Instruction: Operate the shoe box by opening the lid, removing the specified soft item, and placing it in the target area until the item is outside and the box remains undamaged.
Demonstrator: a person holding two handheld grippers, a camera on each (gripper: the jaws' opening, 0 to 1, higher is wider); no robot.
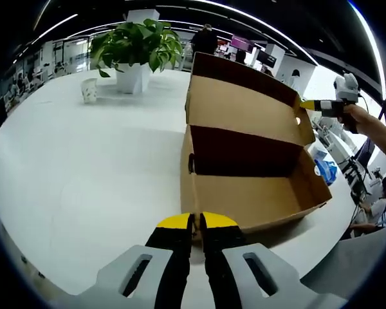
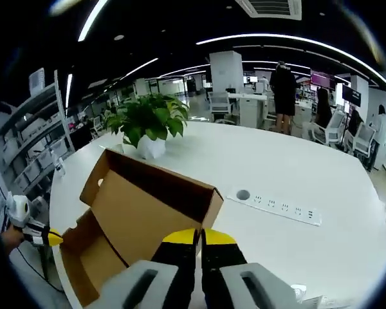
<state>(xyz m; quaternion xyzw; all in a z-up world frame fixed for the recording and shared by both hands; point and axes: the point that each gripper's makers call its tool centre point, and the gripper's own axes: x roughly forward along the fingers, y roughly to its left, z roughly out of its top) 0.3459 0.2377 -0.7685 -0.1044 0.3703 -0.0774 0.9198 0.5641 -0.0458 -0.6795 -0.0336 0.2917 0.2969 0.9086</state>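
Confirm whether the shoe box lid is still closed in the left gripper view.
No. The shoe box stands with its lid swung up and back, showing the bare cardboard inside.

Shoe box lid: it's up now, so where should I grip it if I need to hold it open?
Probably the lid's free top flap edge, from above: it stands upright behind the open shoe box, thin enough for two jaws. The right gripper is already at its corner.
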